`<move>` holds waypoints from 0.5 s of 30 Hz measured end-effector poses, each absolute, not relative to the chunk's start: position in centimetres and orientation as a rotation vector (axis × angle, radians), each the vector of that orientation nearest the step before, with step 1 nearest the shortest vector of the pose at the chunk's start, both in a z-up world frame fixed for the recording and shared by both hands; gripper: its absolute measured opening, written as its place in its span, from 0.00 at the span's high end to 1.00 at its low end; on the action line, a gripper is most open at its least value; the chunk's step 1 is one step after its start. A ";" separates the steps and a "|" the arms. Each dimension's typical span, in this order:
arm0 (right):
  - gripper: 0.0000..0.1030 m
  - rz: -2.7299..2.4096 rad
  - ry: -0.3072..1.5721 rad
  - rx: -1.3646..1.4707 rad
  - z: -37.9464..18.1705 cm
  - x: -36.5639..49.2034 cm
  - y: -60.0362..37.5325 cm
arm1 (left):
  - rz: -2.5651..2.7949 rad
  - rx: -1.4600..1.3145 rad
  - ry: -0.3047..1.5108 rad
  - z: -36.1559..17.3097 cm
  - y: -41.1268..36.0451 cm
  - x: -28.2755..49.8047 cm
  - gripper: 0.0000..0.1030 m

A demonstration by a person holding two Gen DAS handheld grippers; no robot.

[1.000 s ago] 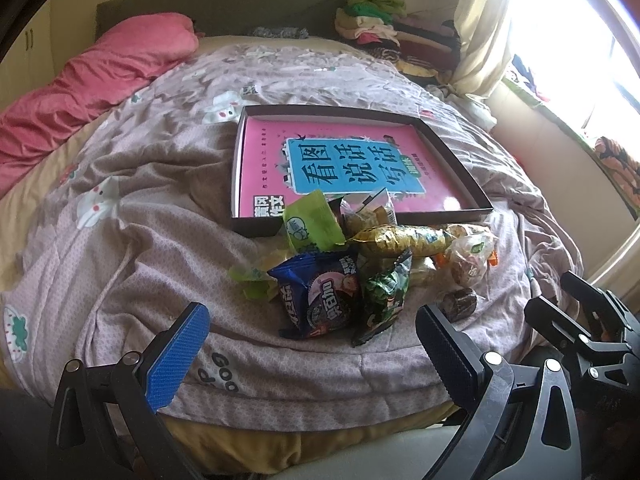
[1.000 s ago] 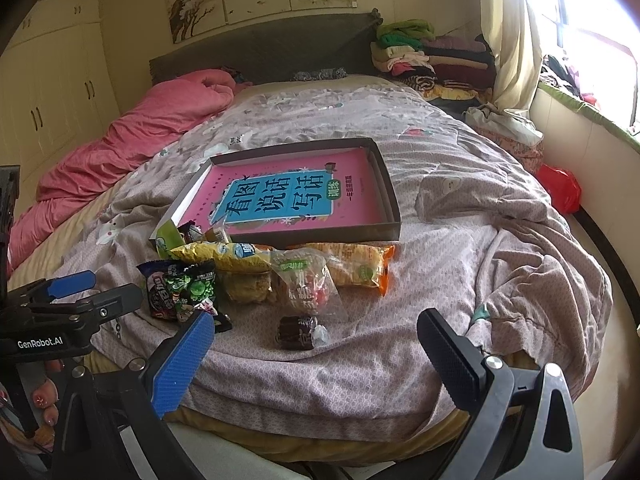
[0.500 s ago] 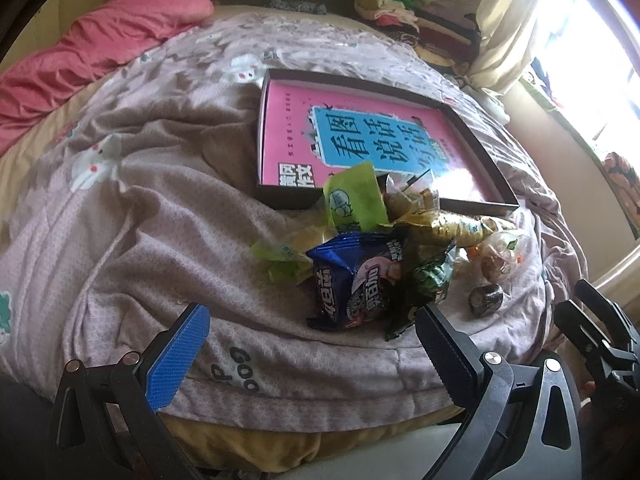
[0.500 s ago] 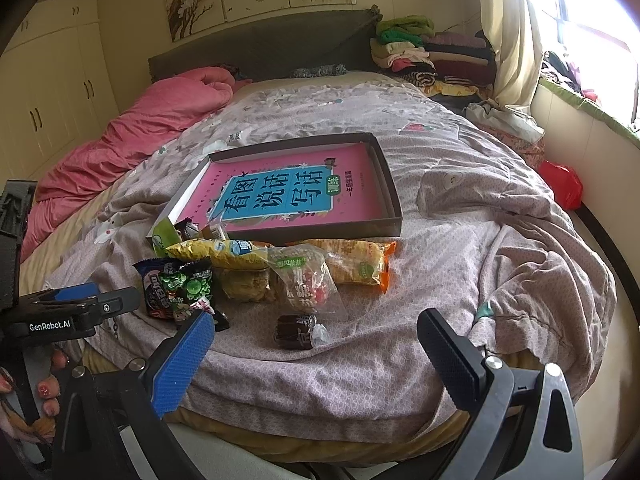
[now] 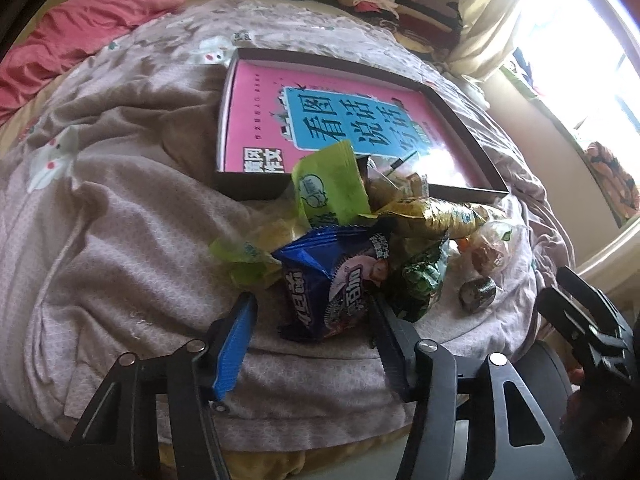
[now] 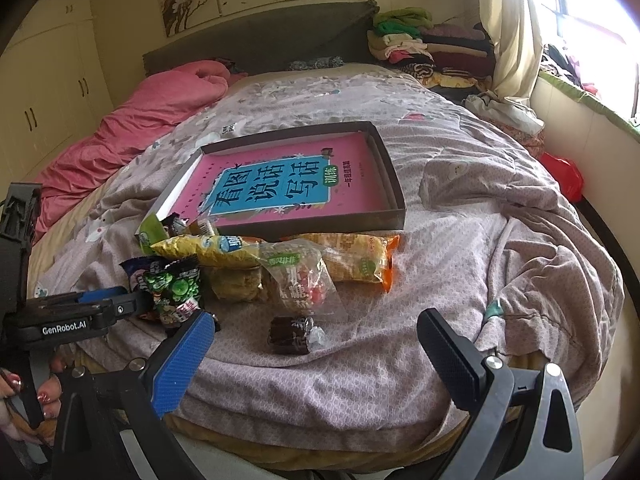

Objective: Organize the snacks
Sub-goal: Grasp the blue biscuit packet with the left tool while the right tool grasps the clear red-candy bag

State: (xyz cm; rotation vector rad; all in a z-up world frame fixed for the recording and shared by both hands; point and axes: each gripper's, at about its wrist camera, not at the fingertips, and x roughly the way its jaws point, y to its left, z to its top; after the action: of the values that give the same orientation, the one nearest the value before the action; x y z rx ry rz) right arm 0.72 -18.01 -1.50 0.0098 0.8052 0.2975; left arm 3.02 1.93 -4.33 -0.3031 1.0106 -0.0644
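A pile of snack packets lies on the bed in front of a shallow dark box (image 5: 256, 188) (image 6: 394, 216) with a pink book inside. My left gripper (image 5: 310, 330) is open, its fingers on either side of the lower end of a blue cookie packet (image 5: 336, 280); I cannot tell whether they touch it. Beside it lie a green packet (image 5: 332, 190), a yellow packet (image 5: 432, 216) and a dark green packet (image 5: 420, 284) (image 6: 176, 288). My right gripper (image 6: 316, 344) is open and empty, just before a small dark wrapped snack (image 6: 290, 334). An orange packet (image 6: 360, 260) and a clear bag (image 6: 300, 280) lie behind it.
The bed has a rumpled lilac quilt (image 6: 500, 260) and a pink duvet (image 6: 152, 120) at the far left. Folded clothes (image 6: 420, 44) are stacked by the headboard. A window and curtain are on the right. The bed's front edge is right below both grippers.
My left gripper has moved forward and down to the blue cookie packet and its jaws have narrowed around it. The right gripper has barely moved.
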 end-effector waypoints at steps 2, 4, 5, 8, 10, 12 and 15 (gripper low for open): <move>0.01 0.299 0.804 0.018 -1.6 1.2 -18.0 | -0.077 -0.301 1.013 -4.4 1.7 3.1 0.44; 0.01 0.305 0.806 0.024 -1.8 1.6 -17.8 | -0.088 -0.298 1.017 -4.6 1.5 3.3 0.44; 0.01 0.304 0.807 0.020 -2.0 1.9 -17.7 | -0.092 -0.297 1.018 -4.7 1.5 3.3 0.44; 0.01 0.303 0.815 0.007 -2.5 2.6 -17.3 | -0.098 -0.291 1.021 -4.8 1.3 3.6 0.44; 0.03 0.298 0.819 0.004 -2.8 3.1 -17.2 | -0.099 -0.293 1.023 -4.9 1.3 3.8 0.45; 0.10 0.292 0.825 0.000 -3.2 3.6 -17.1 | -0.100 -0.295 1.024 -5.0 1.4 4.0 0.45; 0.20 0.292 0.830 0.000 -3.6 4.3 -17.1 | -0.104 -0.304 1.024 -5.2 1.5 4.1 0.45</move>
State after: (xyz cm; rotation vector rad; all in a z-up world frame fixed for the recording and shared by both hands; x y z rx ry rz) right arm 4.30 -17.08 -3.56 0.0004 0.8301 0.2921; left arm 4.15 1.47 -5.17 -0.3037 1.0240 -0.1042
